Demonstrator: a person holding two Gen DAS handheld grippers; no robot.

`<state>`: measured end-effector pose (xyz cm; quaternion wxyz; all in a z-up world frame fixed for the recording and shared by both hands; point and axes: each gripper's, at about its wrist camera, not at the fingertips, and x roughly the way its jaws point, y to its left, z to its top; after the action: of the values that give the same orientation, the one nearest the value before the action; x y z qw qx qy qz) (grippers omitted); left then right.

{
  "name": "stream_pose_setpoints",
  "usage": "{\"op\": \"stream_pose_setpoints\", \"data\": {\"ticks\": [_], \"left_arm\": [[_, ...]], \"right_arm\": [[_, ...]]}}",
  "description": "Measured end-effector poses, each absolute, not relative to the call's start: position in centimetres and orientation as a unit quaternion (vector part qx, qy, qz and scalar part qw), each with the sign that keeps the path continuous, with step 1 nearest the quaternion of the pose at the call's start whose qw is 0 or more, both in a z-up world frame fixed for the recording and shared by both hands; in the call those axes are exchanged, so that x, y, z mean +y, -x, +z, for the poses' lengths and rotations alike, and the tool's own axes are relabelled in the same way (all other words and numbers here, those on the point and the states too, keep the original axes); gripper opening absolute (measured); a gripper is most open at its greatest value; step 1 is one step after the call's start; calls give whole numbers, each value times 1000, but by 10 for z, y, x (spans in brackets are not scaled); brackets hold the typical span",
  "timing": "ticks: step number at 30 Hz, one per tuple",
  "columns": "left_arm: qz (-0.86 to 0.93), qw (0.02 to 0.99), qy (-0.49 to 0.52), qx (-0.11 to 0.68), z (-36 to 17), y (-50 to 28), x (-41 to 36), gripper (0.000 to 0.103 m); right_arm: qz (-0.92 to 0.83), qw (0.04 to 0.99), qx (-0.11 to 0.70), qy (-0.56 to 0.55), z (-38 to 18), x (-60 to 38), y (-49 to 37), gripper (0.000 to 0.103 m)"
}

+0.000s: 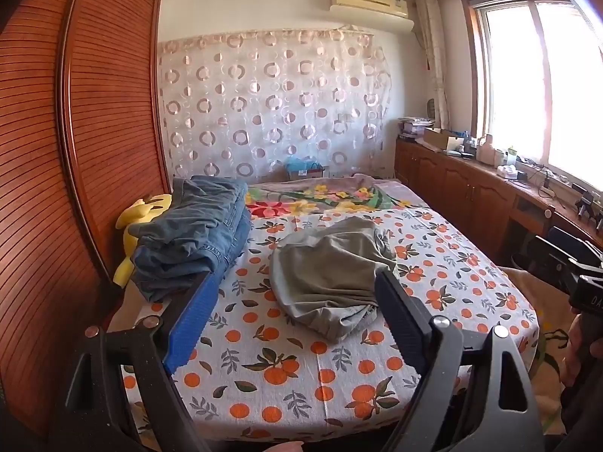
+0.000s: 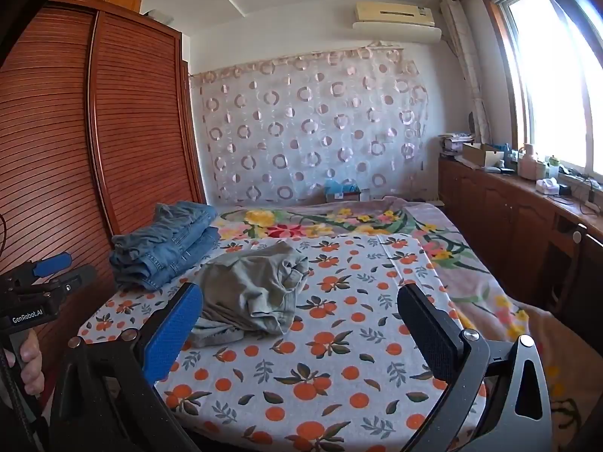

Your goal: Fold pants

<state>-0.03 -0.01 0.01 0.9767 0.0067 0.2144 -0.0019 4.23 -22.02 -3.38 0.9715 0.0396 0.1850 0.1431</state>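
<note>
A crumpled pair of grey-green pants lies in a loose heap on the orange-print sheet that covers the near part of the bed, roughly midway across it and nearer the sheet's far edge than its near edge; its folds are bunched and one hem spills toward the near side. A stack of folded blue jeans sits at the sheet's far left corner, hard against the bed's left edge, apart from the grey-green pair, with a yellow plush toy wedged behind it against the slatted wooden wardrobe. Beyond the sheet a floral blanket covers the far end of the bed. The left gripper hovers over the near left part of the sheet with its blue and black fingers spread wide, nothing between them, pointing toward the pants. The right gripper hangs over the near edge with its fingers likewise wide apart and empty, the pants just beyond its blue finger. A hand grasps the left gripper's handle at the lower left of the right wrist view
</note>
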Motion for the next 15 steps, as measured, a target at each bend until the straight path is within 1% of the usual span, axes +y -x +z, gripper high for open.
{"op": "stream_pose_setpoints", "data": {"ticks": [15], "left_arm": [[-3, 976, -7, 218, 0, -1, 0, 86]], "right_arm": [[148, 971, 184, -36, -31, -221, -40, 103]]}}
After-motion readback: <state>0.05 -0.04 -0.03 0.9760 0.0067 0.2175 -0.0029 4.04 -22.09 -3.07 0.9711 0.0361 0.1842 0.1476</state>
